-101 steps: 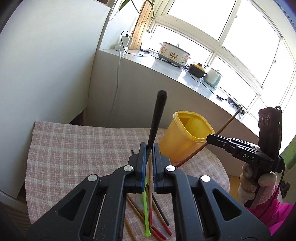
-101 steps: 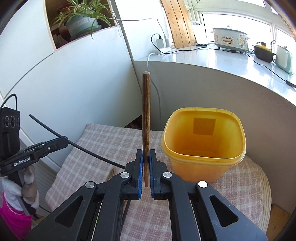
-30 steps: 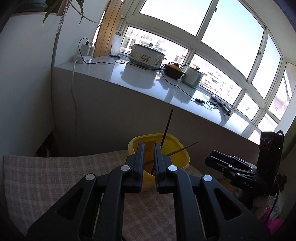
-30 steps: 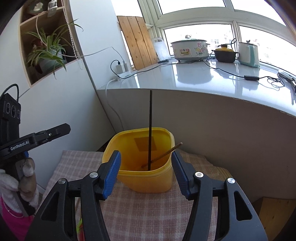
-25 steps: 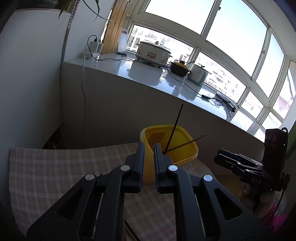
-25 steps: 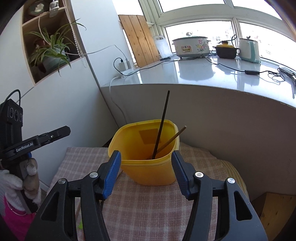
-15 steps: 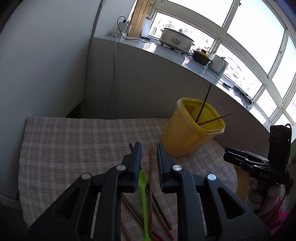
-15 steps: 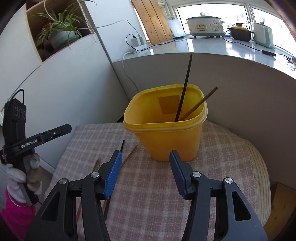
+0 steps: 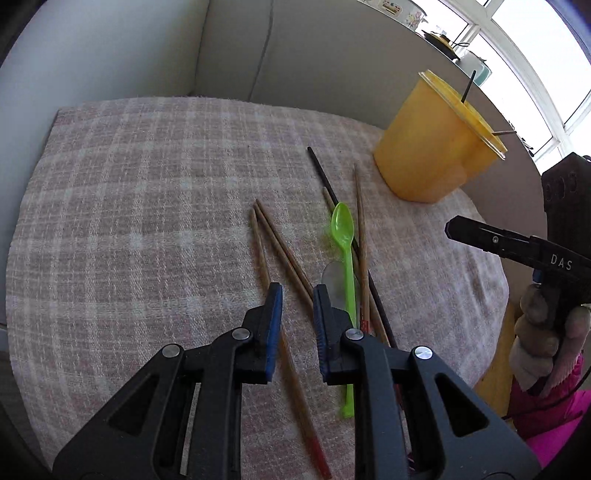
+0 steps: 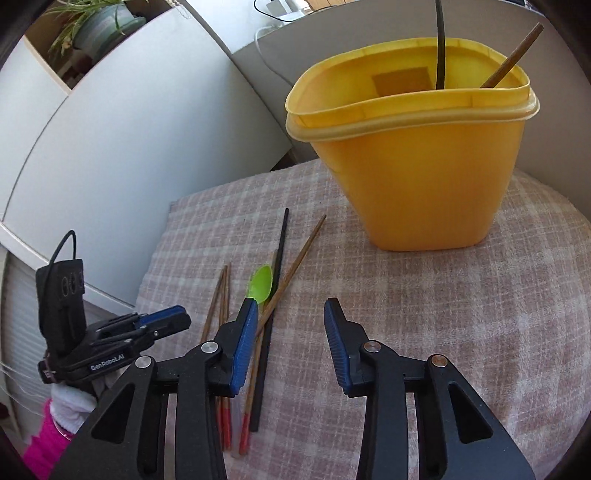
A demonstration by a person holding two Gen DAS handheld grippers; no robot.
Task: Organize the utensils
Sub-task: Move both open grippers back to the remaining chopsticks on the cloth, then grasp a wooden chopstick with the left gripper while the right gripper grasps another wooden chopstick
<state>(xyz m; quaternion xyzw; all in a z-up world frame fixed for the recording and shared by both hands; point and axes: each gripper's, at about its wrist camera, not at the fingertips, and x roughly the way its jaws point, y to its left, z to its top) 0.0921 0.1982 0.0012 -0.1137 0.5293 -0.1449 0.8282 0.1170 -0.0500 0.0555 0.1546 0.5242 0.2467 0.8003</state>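
A yellow tub (image 10: 417, 155) stands on the checked cloth and holds a black chopstick (image 10: 439, 44) and a brown chopstick (image 10: 513, 55); the tub also shows in the left wrist view (image 9: 432, 147). Several wooden chopsticks (image 9: 284, 254), a black chopstick (image 9: 325, 177), a green plastic spoon (image 9: 345, 251) and a metal spoon (image 9: 334, 277) lie loose on the cloth. My left gripper (image 9: 297, 291) is open and empty, low over the wooden chopsticks. My right gripper (image 10: 290, 310) is open and empty, just right of the pile (image 10: 273, 295).
The checked cloth (image 9: 129, 206) covers a round table that ends at the right (image 9: 495, 295). A grey wall and white cabinet (image 10: 122, 122) stand behind. A plant (image 10: 96, 18) sits in a shelf niche.
Both grippers let their chopsticks go into the tub, then dropped from above it toward the loose utensils. The left jaws opened wider; the right stayed open.
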